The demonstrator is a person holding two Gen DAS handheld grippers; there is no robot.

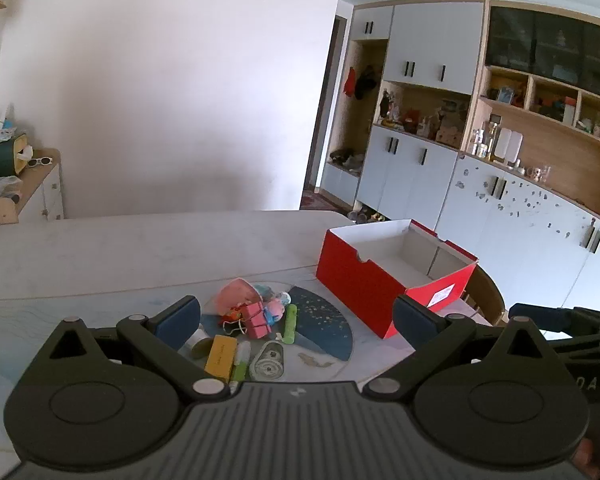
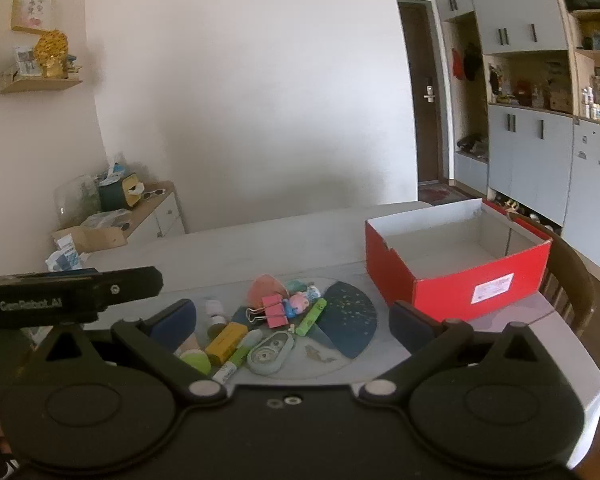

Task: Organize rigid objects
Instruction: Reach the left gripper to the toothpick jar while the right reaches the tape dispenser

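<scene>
On the table (image 2: pixel 260 248), a heap of small rigid items (image 2: pixel 268 324) lies just beside the empty red box (image 2: pixel 456 280), likely its destination, while the left gripper (image 1: pixel 296 320) and right gripper (image 2: pixel 292 320), 2 claws spread wide and holding nothing, hover above the heap.

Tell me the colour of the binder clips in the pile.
Pink binder clips, wire handles; right wrist view shows them best.
</scene>
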